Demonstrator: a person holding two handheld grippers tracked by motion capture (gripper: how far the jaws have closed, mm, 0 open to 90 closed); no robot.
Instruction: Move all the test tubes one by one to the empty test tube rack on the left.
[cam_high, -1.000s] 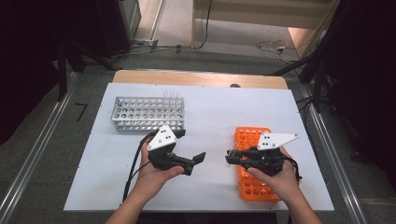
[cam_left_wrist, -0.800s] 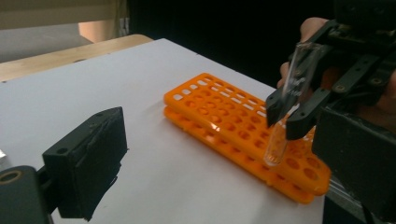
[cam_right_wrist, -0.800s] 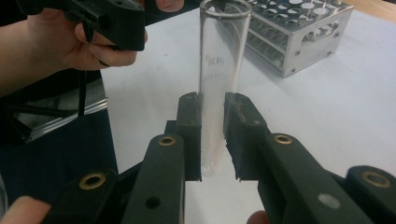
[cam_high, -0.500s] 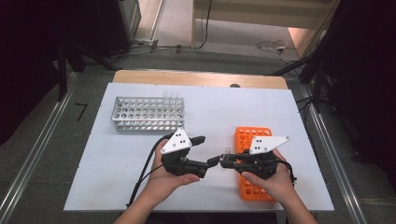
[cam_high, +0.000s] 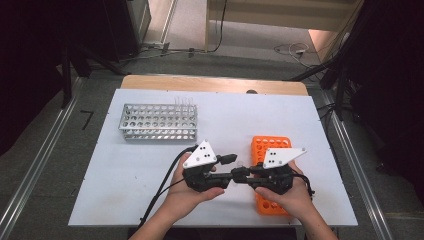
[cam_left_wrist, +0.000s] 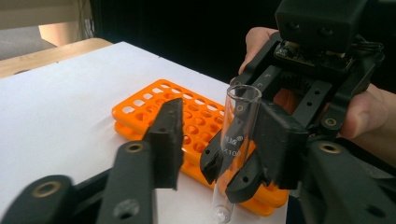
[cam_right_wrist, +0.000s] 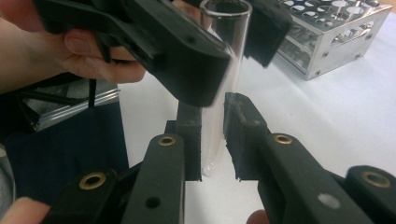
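The right claw (cam_high: 243, 175) was clamped on a clear glass test tube (cam_left_wrist: 233, 140), its pads pressed against the lower half of the tube, which stood upright above the white bench (cam_high: 150, 165) just beside the orange rack (cam_high: 270, 145). The left claw (cam_high: 227, 170) faced it from the other side; its jaws had just been closing, with the upper part of the tube between them. In the left gripper view one pad (cam_left_wrist: 280, 140) lay against the glass near the rim while the other pad (cam_left_wrist: 168, 135) stood clearly apart from it, so the left claw was still partly open around the tube. The metal rack (cam_high: 159, 121) sat well apart at the far left of the bench
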